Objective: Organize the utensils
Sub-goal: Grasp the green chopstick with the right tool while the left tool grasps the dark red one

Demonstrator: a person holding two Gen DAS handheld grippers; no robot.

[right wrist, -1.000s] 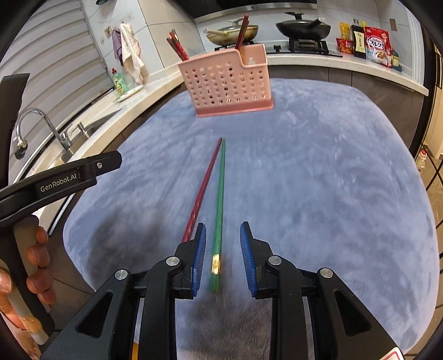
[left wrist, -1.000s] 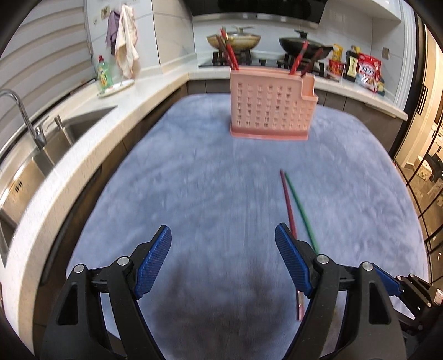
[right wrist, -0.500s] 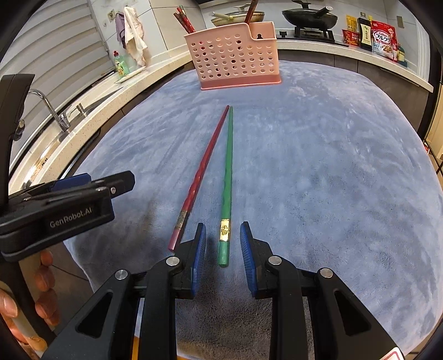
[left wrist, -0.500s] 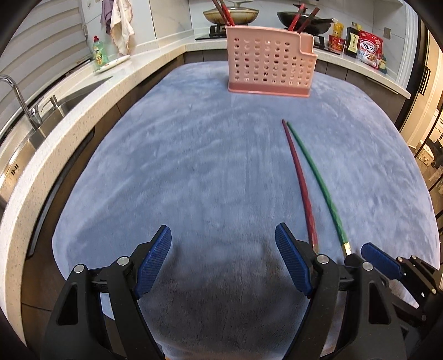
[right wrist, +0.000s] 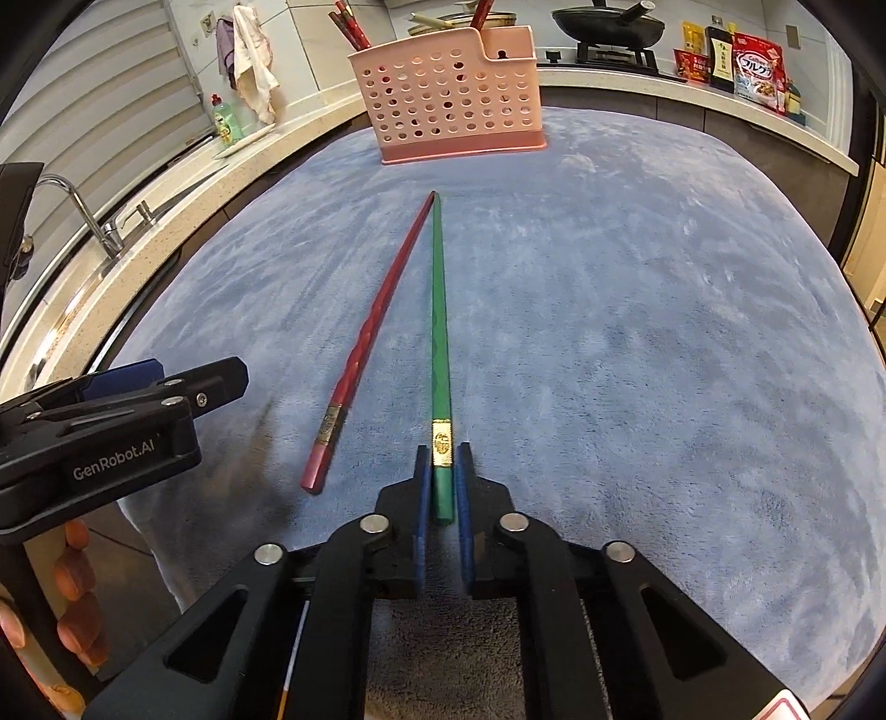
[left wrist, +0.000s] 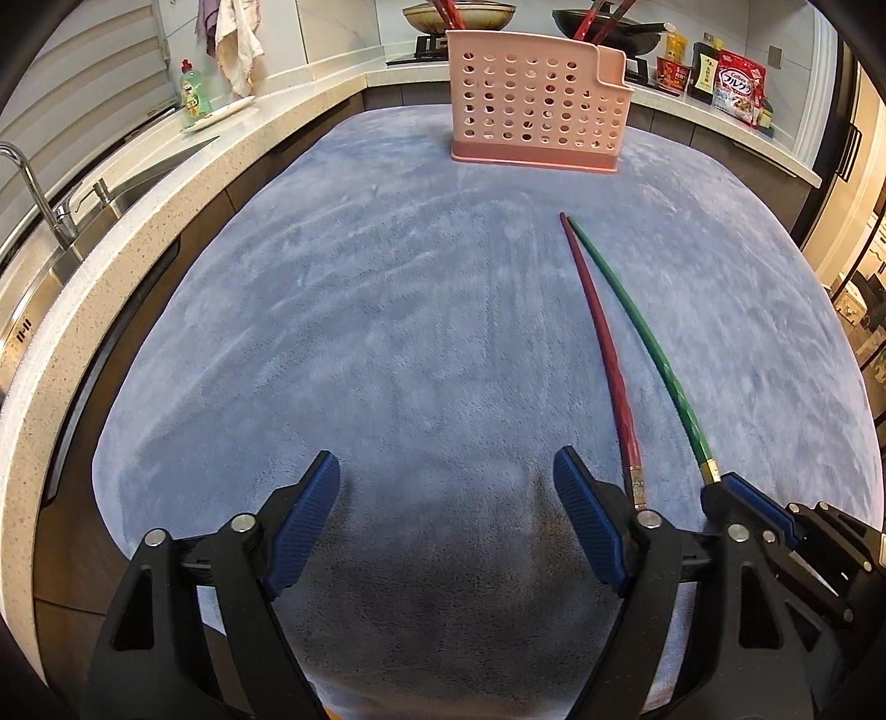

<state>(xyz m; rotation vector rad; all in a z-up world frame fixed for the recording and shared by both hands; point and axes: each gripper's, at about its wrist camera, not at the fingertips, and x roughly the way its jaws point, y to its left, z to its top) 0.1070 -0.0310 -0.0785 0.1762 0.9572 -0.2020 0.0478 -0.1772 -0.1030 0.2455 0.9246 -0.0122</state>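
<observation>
A green chopstick (right wrist: 439,343) and a red chopstick (right wrist: 372,338) lie on the blue-grey mat (right wrist: 609,332), tips meeting toward a pink perforated utensil holder (right wrist: 451,108) that holds several red chopsticks. My right gripper (right wrist: 442,451) is shut on the near end of the green chopstick, which rests on the mat. My left gripper (left wrist: 446,476) is open and empty, just left of the red chopstick (left wrist: 601,338); the green one (left wrist: 642,327) and holder (left wrist: 534,102) show there too.
A sink with a tap (left wrist: 33,188) and a soap bottle (left wrist: 192,91) line the counter on the left. Pans on a stove (right wrist: 609,25) and food packets (right wrist: 756,66) stand behind the holder. The mat's front edge is close to both grippers.
My right gripper's fingers have closed onto the green chopstick's near end. Both grippers have drawn back toward the mat's front edge and lower; the left stays open.
</observation>
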